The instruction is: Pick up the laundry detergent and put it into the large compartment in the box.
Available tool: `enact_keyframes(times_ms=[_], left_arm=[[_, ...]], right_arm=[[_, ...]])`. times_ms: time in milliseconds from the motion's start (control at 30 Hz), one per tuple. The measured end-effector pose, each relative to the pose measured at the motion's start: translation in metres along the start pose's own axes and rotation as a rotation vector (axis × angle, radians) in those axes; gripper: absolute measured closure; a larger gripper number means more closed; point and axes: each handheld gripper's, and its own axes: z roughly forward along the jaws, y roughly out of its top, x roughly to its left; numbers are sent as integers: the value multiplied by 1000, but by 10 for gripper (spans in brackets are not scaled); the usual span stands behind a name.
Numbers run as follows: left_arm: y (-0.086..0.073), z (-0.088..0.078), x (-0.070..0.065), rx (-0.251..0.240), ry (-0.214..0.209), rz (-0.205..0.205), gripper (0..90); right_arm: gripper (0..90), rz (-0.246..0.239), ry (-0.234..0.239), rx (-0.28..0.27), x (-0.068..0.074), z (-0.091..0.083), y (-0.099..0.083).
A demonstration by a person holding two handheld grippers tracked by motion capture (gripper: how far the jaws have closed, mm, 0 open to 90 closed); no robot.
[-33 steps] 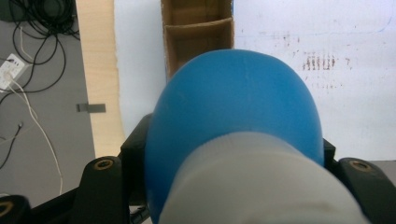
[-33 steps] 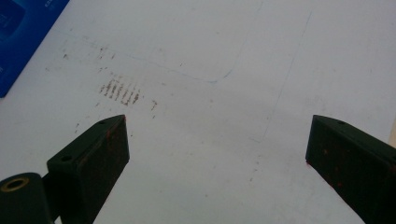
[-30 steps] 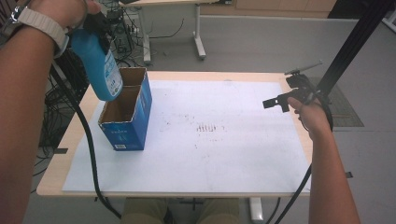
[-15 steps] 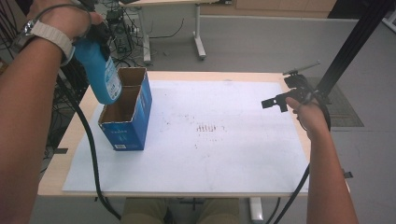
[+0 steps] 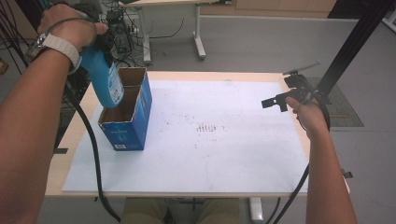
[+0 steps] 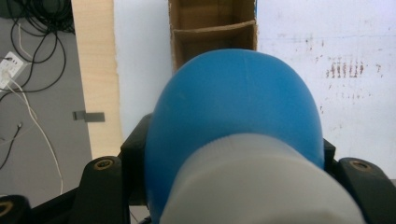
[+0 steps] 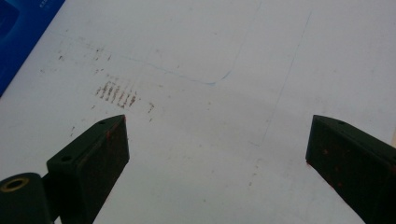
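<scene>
In the left gripper view the jaws clamp one blue bottle (image 6: 238, 116) by its sides; its white cap fills the frame's bottom, and its round body hides part of the box (image 6: 212, 32) beyond. The high view shows the bottle (image 5: 106, 81) tilted at upper left, hanging over the one two-compartment box (image 5: 126, 116). At right, the right gripper (image 5: 280, 100) hovers, jaws wide apart, empty, over the white sheet (image 7: 196, 93).

white print on blue box (image 5: 122, 135) and bottle label (image 5: 115, 88), too small to read
</scene>
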Motion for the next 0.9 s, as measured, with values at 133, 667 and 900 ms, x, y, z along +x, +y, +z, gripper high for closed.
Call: enact_keyframes(times_ms=[133,667,900], left_arm=[[0,4,-1,-2,1,4,388],[2,29,-1,-1,-5,7,388],[3,43,-1,-1,0,10,388]], right_arm=[[60,-2,-1,2,0,1,0],[60,4,4,7,-1,5,-2],[60,7,7,8,-1,6,-3]])
